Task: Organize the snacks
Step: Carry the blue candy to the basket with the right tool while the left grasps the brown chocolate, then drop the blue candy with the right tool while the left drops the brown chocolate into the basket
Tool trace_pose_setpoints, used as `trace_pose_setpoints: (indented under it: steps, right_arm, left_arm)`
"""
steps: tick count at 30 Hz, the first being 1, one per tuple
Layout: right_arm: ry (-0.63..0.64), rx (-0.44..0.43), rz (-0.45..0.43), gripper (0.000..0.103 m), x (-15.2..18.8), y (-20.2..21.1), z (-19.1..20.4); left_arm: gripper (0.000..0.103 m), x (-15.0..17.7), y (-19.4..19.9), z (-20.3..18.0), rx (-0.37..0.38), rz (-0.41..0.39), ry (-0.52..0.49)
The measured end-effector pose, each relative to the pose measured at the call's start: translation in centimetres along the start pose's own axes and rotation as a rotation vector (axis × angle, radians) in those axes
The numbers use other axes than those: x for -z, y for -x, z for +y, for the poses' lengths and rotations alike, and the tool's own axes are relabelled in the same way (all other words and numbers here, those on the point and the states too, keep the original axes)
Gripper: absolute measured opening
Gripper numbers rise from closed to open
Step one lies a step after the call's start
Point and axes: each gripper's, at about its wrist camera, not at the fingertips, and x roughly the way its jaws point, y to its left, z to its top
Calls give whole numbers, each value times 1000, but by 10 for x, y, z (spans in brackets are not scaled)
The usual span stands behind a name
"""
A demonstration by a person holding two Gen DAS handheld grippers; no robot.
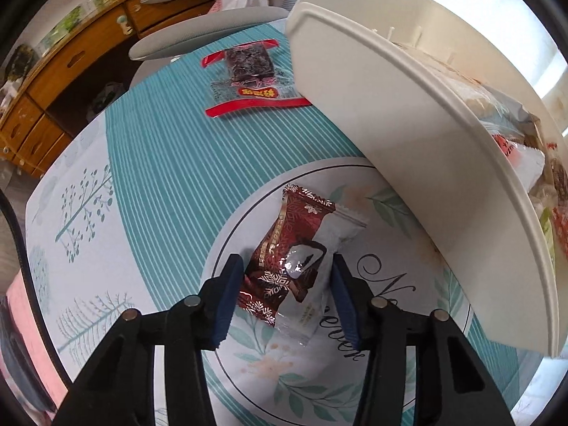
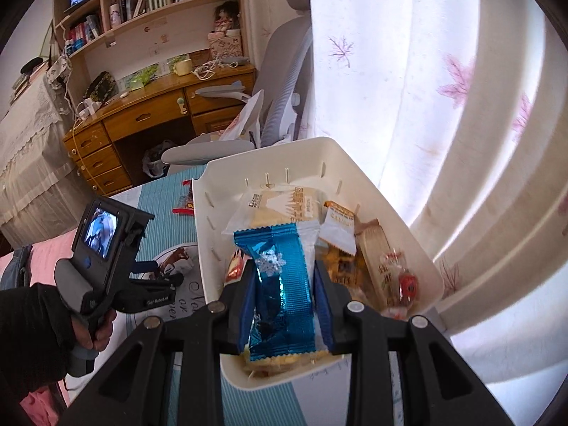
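We are gripping a shiny blue snowflake-printed snack packet (image 2: 280,291) in our right gripper (image 2: 285,294) above the white basket (image 2: 422,266); our left gripper (image 1: 284,284) is straddling a maroon-and-white wafer packet (image 1: 298,248), pads beside it, on the teal striped tablecloth (image 1: 170,163), wooden desk (image 2: 149,113) beyond.

A: We see a dark red wrapper (image 1: 284,248) with snowflakes, its far end silvery white, on a teal-striped tablecloth (image 1: 170,163) printed with trees.

B: We also see a shiny blue wrapper (image 2: 284,284) with a silver snowflake, over a plain white basket (image 2: 355,163). Blue pads (image 2: 321,305) on black grippers.
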Motion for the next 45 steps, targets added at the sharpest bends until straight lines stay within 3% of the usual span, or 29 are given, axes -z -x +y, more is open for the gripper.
trace_pose_setpoints:
  steps: [7, 13, 25, 34, 39, 45]
  right_arm:
    - [62, -66, 12, 30, -21, -12, -8]
    - [115, -125, 27, 30, -33, -21, -19]
    - [182, -228, 74, 31, -39, -47, -40]
    - [196, -311, 110, 31, -37, -62, -52]
    - [202, -346, 119, 31, -36, -68, -59]
    - [174, -362, 119, 31, -37, -72, -74]
  left_arm:
    - [39, 18, 11, 2, -19, 23, 189]
    - [38, 27, 27, 8, -39, 14, 339]
    - [38, 47, 107, 5, -90, -75, 565]
    - [38, 44, 149, -22, -72, -94, 592]
    - [38, 37, 165, -49, -24, -106, 606]
    - [38, 18, 167, -81, 25, -115, 548]
